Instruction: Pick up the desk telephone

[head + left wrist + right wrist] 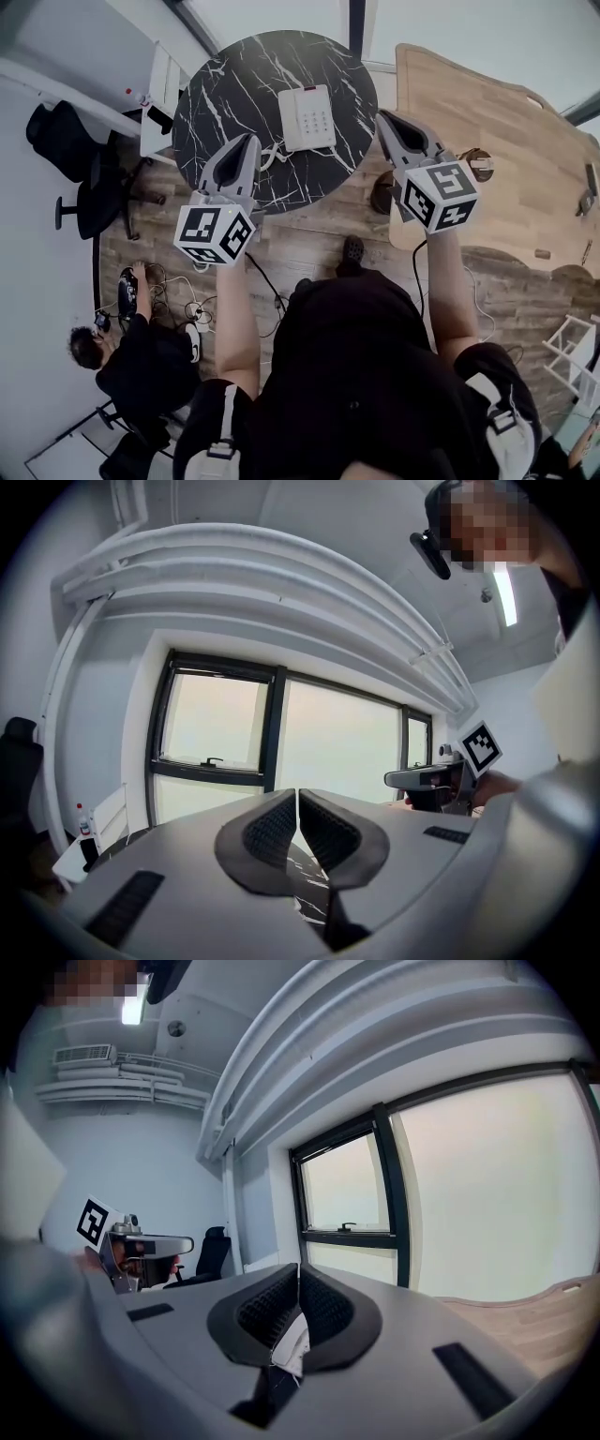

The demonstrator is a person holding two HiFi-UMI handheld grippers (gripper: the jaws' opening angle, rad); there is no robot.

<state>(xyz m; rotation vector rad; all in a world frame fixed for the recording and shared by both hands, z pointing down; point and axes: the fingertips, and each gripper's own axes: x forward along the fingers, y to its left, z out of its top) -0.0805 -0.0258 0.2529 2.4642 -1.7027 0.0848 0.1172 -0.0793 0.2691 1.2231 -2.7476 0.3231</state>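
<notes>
Left hand-held gripper [249,142] has its jaws pressed together with nothing between them; its own view shows the two ribbed pads [272,829] meeting along one thin line. Right hand-held gripper [382,116] is closed the same way and holds nothing. A small sliver of white shows below its pads in the right gripper view, but I cannot tell what it is.

The desk telephone [307,117] is white and lies flat on the round black marble bench [234,84], keypad up, on the half nearer the window. Its white cord [272,155] curls away from its near left corner across the marble.

Seen from the head view, the left hand-held gripper hangs to the near left of the telephone, over the bench's near edge, with its tips close to the cord but apart from the telephone. The right hand-held gripper sits to the telephone's right, just past the bench rim, also apart from it. Both point roughly level toward the window [216,724].

Farther right of the telephone stands a light wooden bench [487,112]. Well to the telephone's left is a black office chair [70,141], and a seated person [141,366] is far to its near left.
</notes>
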